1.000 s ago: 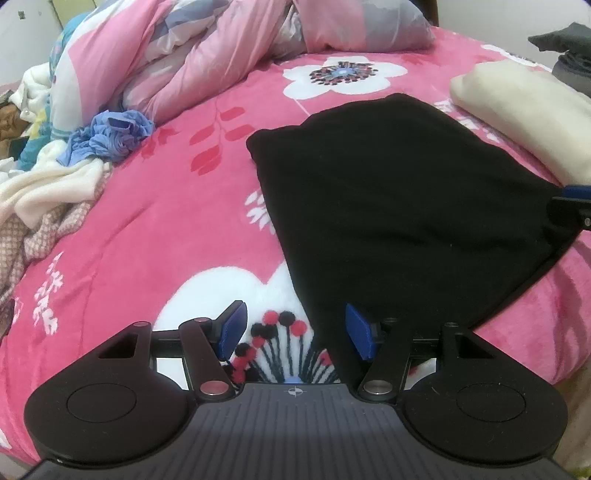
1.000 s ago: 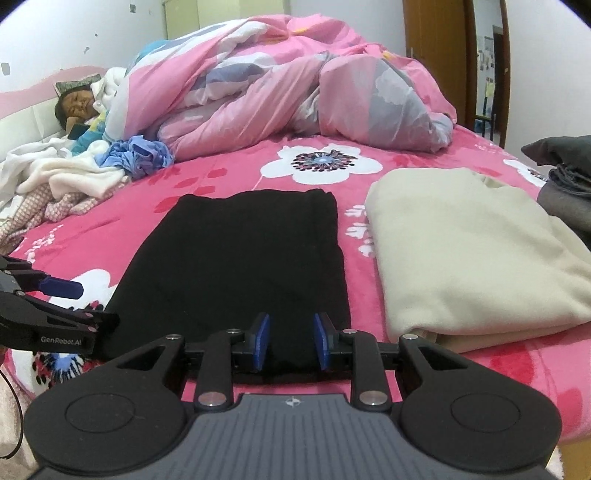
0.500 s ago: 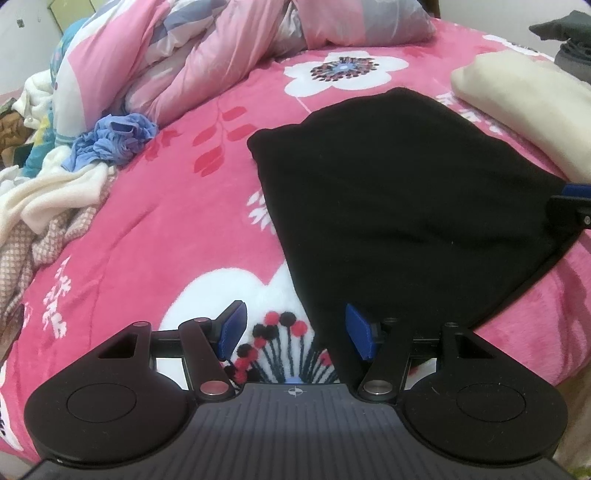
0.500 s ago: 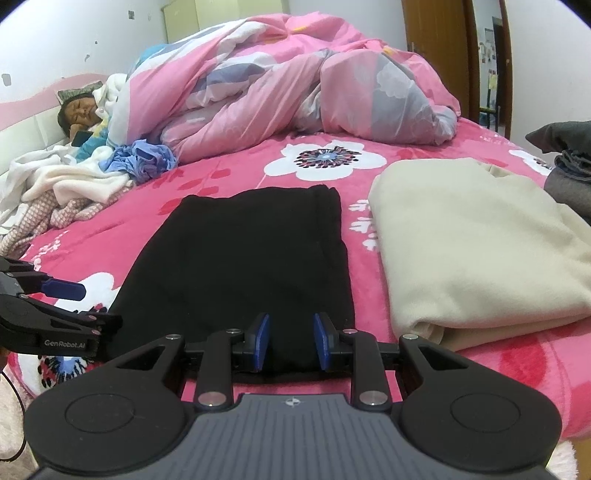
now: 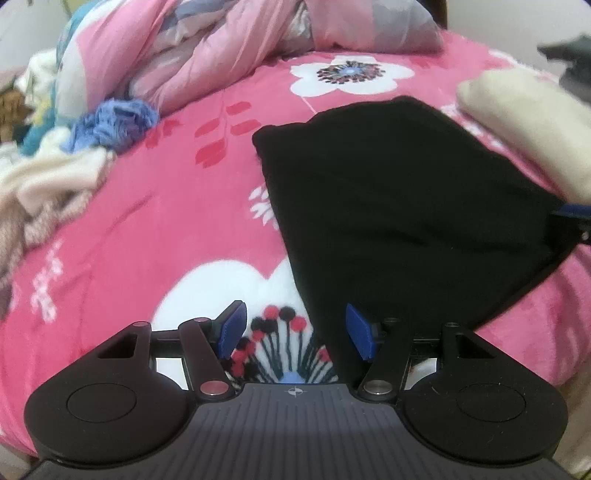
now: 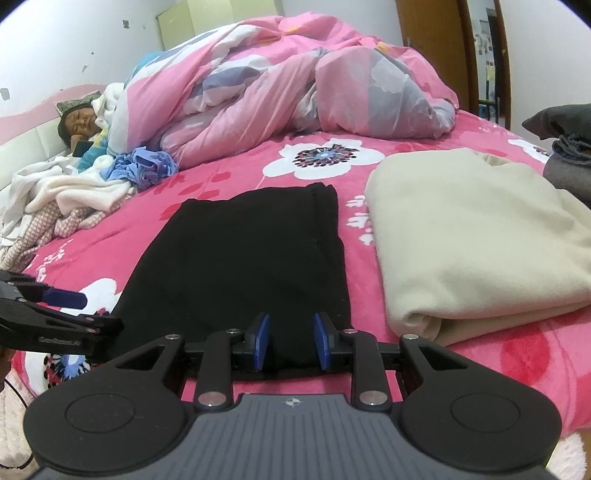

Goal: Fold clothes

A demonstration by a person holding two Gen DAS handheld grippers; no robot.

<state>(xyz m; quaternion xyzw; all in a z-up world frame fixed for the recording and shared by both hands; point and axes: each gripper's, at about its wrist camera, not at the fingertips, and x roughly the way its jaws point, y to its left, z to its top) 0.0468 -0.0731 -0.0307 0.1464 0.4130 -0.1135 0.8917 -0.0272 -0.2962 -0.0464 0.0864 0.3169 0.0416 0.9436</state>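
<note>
Fingers of left gripper (image 5: pixel 295 332) stand apart, unclamped, at black garment's (image 6: pixel 240 266) near corner; right gripper (image 6: pixel 290 347) fingers likewise apart over its near edge.

You are in a lived-in home bedroom.

You have a bed (image 6: pixel 229 177) in front of you, covered with a pink floral plush blanket (image 5: pixel 155 221) and heaped with a rumpled pink-and-grey duvet (image 6: pixel 295 85). A person (image 6: pixel 79 122) lies at the pink-and-white headboard (image 6: pixel 26 147). Loose laundry (image 6: pixel 74 195) is piled at the left, and a folded cream garment (image 6: pixel 469 240) and a black one (image 6: pixel 251 251) lie on the blanket. A wooden door (image 6: pixel 436 51) and a pale cabinet (image 6: pixel 218 18) stand against the white walls behind.
</note>
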